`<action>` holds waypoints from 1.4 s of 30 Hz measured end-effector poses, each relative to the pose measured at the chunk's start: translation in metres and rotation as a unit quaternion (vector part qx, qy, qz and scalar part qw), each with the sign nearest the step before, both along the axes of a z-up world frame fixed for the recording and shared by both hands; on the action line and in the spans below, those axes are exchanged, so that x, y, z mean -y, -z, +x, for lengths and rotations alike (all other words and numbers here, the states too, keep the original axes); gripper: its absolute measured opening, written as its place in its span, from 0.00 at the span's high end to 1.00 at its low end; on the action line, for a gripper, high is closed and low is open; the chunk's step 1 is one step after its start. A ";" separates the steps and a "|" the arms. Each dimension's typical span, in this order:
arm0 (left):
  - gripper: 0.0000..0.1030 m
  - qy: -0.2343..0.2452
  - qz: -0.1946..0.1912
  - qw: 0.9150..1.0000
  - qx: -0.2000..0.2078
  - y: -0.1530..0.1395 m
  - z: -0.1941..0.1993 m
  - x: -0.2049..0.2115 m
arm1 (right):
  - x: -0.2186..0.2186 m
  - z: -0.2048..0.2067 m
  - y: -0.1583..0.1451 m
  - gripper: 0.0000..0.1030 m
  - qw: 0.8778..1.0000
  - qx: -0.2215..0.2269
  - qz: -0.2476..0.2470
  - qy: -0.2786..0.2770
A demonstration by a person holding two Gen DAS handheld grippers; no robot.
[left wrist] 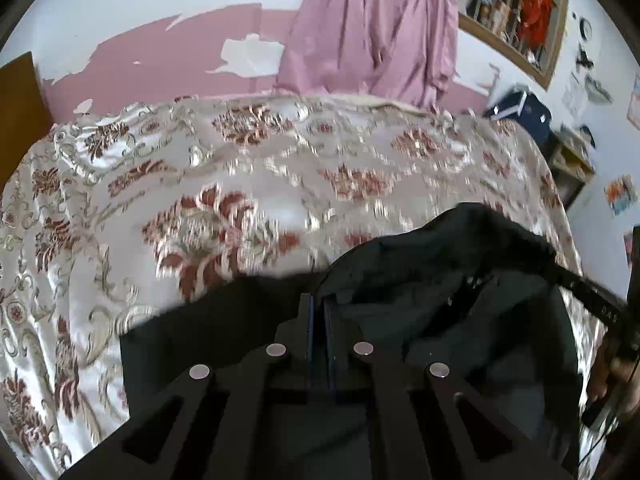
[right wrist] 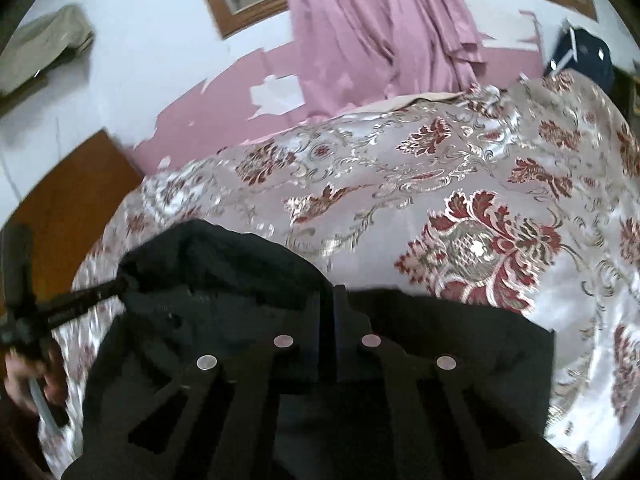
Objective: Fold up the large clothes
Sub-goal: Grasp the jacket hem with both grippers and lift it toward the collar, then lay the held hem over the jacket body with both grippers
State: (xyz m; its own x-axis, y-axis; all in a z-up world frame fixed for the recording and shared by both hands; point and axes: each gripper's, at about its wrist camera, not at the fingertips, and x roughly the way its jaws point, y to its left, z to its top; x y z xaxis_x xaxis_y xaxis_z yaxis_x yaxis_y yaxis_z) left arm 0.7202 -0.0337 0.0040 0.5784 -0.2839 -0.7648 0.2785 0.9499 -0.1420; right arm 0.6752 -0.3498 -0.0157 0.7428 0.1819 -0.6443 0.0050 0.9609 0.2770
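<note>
Both grippers pinch a dark garment over a floral bedspread

The left gripper point(left wrist: 319, 308) has its jaws together on the near edge of the black fabric garment point(left wrist: 440, 280); the right gripper point(right wrist: 333, 300) is likewise clamped on the garment point(right wrist: 224, 264); the cloth lies bunched on the silvery, red-flowered satin bedspread point(left wrist: 240, 160), mauve curtain point(left wrist: 372, 24) far behind.

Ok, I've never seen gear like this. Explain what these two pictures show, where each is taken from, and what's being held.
There is no robot: a person holds a two-finger gripper in each hand, each with a fisheye camera looking along its fingers. One picture comes from the left gripper, the other from the right gripper. Both are shut on the near edge of a black garment lying on a bed under a floral bedspread. Each view also catches the other gripper at its edge. A pink curtain hangs behind.
</note>
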 end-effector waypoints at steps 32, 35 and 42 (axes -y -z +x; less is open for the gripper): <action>0.92 0.013 -0.093 0.995 0.043 0.024 -0.053 -0.027 | -0.022 -0.053 0.077 0.98 0.993 -0.037 -0.104 -0.048; 0.92 0.011 -0.112 0.991 0.075 0.006 -0.052 -0.018 | -0.023 -0.053 0.076 0.98 0.992 -0.036 -0.108 -0.049; 0.92 0.054 -0.101 0.993 0.040 0.009 -0.029 0.032 | -0.023 -0.051 0.073 0.98 0.992 -0.039 -0.109 -0.051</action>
